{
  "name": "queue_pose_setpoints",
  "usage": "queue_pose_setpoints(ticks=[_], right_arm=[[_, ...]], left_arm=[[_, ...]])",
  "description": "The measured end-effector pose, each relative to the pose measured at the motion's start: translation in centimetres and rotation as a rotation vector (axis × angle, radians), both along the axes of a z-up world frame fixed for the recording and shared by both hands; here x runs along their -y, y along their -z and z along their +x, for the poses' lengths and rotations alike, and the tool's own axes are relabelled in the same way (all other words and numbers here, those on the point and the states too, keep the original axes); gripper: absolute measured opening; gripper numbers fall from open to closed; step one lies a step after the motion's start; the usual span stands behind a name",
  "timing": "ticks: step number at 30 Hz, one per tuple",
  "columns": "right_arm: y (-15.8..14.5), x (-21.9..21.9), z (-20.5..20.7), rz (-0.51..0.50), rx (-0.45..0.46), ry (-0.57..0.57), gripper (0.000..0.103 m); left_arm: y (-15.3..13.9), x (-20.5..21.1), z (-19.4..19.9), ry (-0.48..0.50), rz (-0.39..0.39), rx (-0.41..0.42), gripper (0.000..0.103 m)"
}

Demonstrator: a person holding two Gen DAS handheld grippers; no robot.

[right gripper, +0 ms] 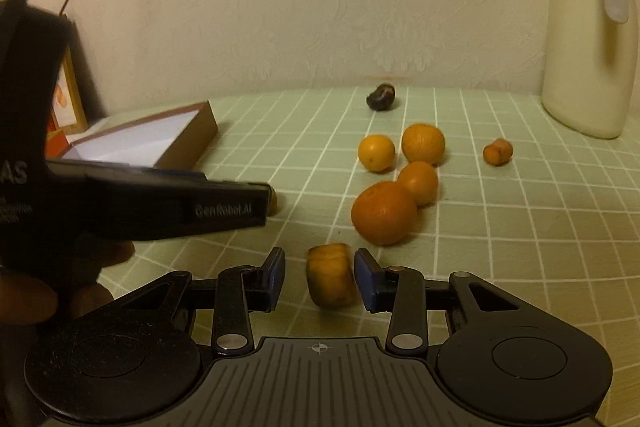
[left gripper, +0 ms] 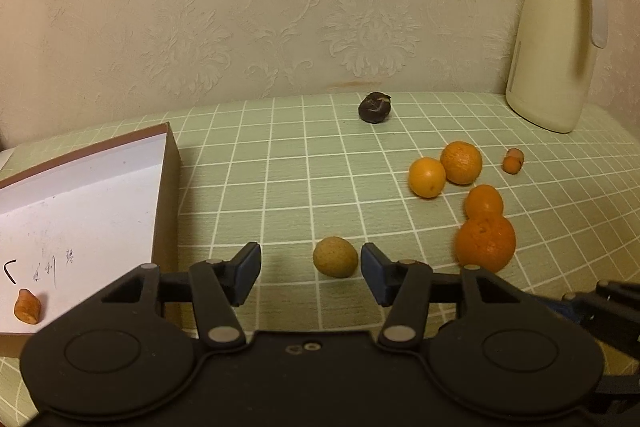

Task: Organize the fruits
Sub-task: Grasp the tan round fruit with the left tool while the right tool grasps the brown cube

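We count four oranges (left gripper: 485, 243) ahead-right of our left gripper (left gripper: 311, 275), whose jaws stand apart around a greenish-brown fruit (left gripper: 335, 256), touching only its right side. Our right gripper (right gripper: 319, 279) brackets a carrot chunk (right gripper: 330, 281), contact unclear. Only the left view shows the carrot piece (left gripper: 27, 305) inside the box (left gripper: 165, 195).

Both grippers are matte black with dark blue pads: the left gripper (left gripper: 311, 275) shows silver rivets behind its fingers, the right gripper (right gripper: 320, 279) a ribbed grey plate, and white lettering marks the left one's side
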State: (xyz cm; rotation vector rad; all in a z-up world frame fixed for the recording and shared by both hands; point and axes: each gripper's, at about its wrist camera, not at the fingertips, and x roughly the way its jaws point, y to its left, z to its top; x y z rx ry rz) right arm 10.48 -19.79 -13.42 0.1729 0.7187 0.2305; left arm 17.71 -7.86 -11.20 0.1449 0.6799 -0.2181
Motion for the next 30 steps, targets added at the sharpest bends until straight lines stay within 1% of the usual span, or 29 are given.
queue_pose_setpoints(ticks=[2, 4, 5, 12, 15, 19, 21, 22, 25, 30], right_arm=[[0.2, 0.0, 0.1, -0.005, -0.007, 0.013, 0.039], [0.4, 0.1, 0.2, -0.007, -0.012, 0.028, 0.026], [0.5, 0.2, 0.2, -0.012, -0.015, 0.033, 0.024], [0.5, 0.8, 0.0, -0.008, -0.010, 0.051, 0.023], [0.5, 1.4, 0.0, -0.001, -0.015, 0.071, 0.023], [0.4, 2.1, -0.1, 0.013, -0.019, 0.095, 0.023], [0.3, 2.4, -0.2, 0.018, -0.017, 0.103, 0.023], [0.3, 2.5, -0.3, 0.017, -0.016, 0.106, 0.023], [0.2, 2.7, -0.4, 0.014, -0.013, 0.111, 0.023], [0.2, 2.9, -0.6, 0.007, -0.017, 0.124, 0.023]], left_arm=[[0.1, 0.1, 0.1, 0.002, -0.001, -0.004, 0.046], [0.2, 0.2, 0.2, 0.006, 0.000, -0.008, 0.046], [0.3, 0.4, 0.2, 0.009, 0.001, -0.010, 0.046], [0.9, 1.3, 0.5, 0.017, 0.003, -0.020, 0.046], [1.3, 1.6, 0.7, 0.012, 0.007, -0.024, 0.044], [1.8, 2.1, 0.9, 0.014, 0.013, -0.033, 0.038], [1.9, 2.3, 0.9, 0.017, 0.007, -0.029, 0.031], [1.9, 2.4, 0.9, 0.019, 0.005, -0.027, 0.026], [2.0, 2.5, 0.7, 0.017, -0.005, -0.022, 0.018], [1.9, 2.5, 0.5, 0.015, -0.011, -0.017, 0.017]])
